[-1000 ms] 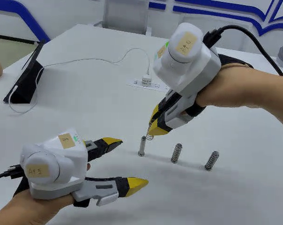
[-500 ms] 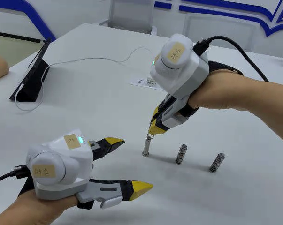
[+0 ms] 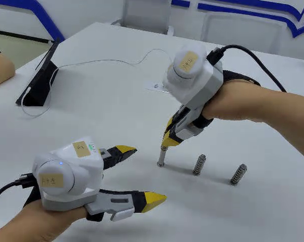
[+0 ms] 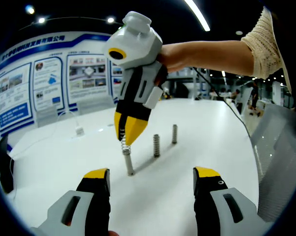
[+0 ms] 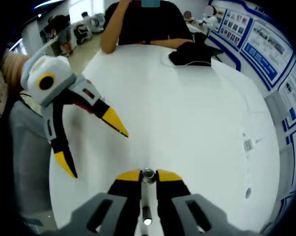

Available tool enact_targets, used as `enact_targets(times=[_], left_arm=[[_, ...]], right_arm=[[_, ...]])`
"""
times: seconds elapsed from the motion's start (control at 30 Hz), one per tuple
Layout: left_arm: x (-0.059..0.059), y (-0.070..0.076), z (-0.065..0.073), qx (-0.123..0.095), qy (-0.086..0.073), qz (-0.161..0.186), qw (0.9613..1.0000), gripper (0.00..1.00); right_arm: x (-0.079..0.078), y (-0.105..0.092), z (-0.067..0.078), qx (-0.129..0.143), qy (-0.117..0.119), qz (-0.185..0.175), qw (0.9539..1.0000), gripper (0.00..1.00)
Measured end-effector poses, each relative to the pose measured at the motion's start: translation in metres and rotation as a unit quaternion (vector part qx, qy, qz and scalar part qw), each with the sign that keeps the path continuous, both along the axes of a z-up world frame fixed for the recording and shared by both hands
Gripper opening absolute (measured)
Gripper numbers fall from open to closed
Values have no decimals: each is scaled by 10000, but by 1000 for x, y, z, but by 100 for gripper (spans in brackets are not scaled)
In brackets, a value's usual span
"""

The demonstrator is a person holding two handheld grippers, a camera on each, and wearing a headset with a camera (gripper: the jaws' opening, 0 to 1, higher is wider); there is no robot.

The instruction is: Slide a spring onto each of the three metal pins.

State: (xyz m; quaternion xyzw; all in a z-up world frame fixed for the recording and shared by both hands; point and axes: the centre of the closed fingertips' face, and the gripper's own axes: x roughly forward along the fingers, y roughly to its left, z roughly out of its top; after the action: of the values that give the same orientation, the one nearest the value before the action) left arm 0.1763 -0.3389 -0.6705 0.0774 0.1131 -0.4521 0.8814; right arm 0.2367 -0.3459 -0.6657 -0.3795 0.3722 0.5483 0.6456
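Three short metal pins stand in a row on the white table (image 3: 91, 111). The middle pin (image 3: 199, 165) and the right pin (image 3: 238, 174) each carry a spring. My right gripper (image 3: 169, 142) points down over the left pin (image 3: 162, 158), shut on a spring (image 4: 123, 141) whose lower end sits on the pin's top (image 4: 129, 164). In the right gripper view the spring (image 5: 148, 173) appears end-on between the shut yellow tips. My left gripper (image 3: 141, 174) hovers open and holds nothing, low at the front left, its tips aimed at the pins (image 4: 151, 174).
A black tablet stand (image 3: 41, 75) with a white cable (image 3: 106, 63) sits at the far left. A small label (image 3: 157, 86) lies behind the right gripper. A person (image 5: 138, 24) sits across the table beside a black item (image 5: 192, 54).
The right gripper has carried the spring from just right of the left pin's top to over it and lowered it. The left gripper stays open. The head camera has shifted.
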Motion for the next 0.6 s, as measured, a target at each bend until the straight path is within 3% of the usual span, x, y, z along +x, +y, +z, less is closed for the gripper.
enact_targets(times=[0.6], left_arm=[[0, -1, -2, 24, 36, -6, 10000, 69]], right_arm=[[-4, 1, -33, -149, 181, -83, 9997, 12]])
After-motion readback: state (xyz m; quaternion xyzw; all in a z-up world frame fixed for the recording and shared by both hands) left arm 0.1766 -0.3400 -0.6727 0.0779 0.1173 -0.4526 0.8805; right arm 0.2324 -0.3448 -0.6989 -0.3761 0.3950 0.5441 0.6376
